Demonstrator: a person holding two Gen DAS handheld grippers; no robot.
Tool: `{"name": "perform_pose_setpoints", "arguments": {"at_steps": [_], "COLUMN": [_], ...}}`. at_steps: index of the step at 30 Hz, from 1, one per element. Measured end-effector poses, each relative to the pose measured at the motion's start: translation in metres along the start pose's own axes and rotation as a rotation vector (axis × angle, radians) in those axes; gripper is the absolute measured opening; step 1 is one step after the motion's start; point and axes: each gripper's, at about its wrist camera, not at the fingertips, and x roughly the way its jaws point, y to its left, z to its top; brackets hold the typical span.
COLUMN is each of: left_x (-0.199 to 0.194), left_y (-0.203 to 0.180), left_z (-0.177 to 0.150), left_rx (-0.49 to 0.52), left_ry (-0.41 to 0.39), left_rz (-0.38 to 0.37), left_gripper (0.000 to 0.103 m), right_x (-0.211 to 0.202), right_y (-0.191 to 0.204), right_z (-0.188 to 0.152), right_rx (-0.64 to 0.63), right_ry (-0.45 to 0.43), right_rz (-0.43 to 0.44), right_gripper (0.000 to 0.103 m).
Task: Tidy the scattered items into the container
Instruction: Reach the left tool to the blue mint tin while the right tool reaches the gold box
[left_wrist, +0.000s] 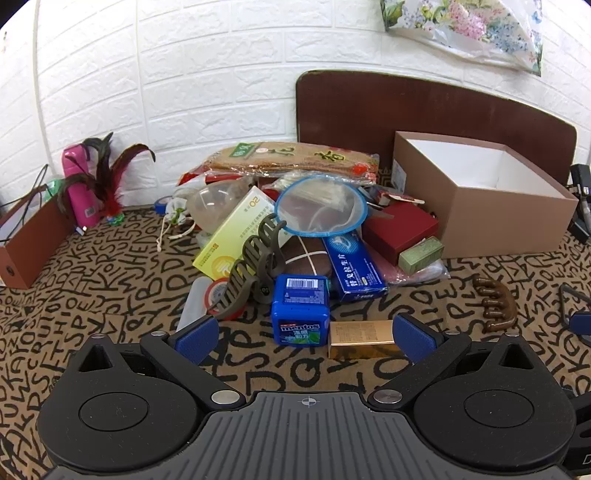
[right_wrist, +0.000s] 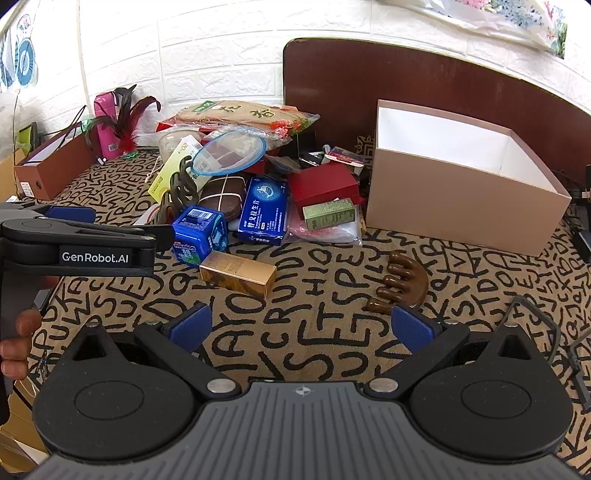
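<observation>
Container (right_wrist: 458, 199): standing open-topped at the table's right rear, pile (right_wrist: 236, 173) crowding its left wall. Left gripper (left_wrist: 303, 332) and right gripper (right_wrist: 301, 328) hovering released over bare cloth (right_wrist: 321, 347).

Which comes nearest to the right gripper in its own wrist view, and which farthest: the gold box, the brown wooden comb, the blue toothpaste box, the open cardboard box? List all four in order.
1. Brown wooden comb, just ahead of the right gripper, right side.
2. Gold box, ahead left.
3. Blue toothpaste box, in the pile's front edge.
4. Open cardboard box, far right, by the wall.
</observation>
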Motion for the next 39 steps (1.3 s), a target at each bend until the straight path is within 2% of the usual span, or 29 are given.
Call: {"name": "perform_pose_setpoints", "arguments": {"at_steps": [15,24,29,33,39], "left_x": [0.014,0.041,0.062,0.076,0.094], "left_y": [-0.002,0.000,0.008,0.019,0.033], "left_z": [-0.002,-0.012,-0.020,-0.020,-0.009], "left_rx": [0.006,0.006,-0.010,-0.039,-0.076], "left_ry": [0.024,0.086,0.122,0.146,0.153], "left_rz": [0.000,-0.012,-0.065,-0.093,-0.116], "left_gripper": [0.103,0.103,0.102,0.093,0.089], "right_x": [0.012,0.039,0.064,0.089,0.120], "right_y": [-0.004,-0.014,-0.020,-0.016,-0.004], "right_z": [0.000,-0.007,-0.008,-0.004,0.005], "right_rx": [0.015,0.045,0.052,0.024,-0.029], "right_ry": [0.025,0.081,0.094,0.107,0.099], "right_rz": [0.004,0.022,0.084,0.141,0.236], "right_gripper": [0.103,0.103,0.103,0.103,0.101]}}
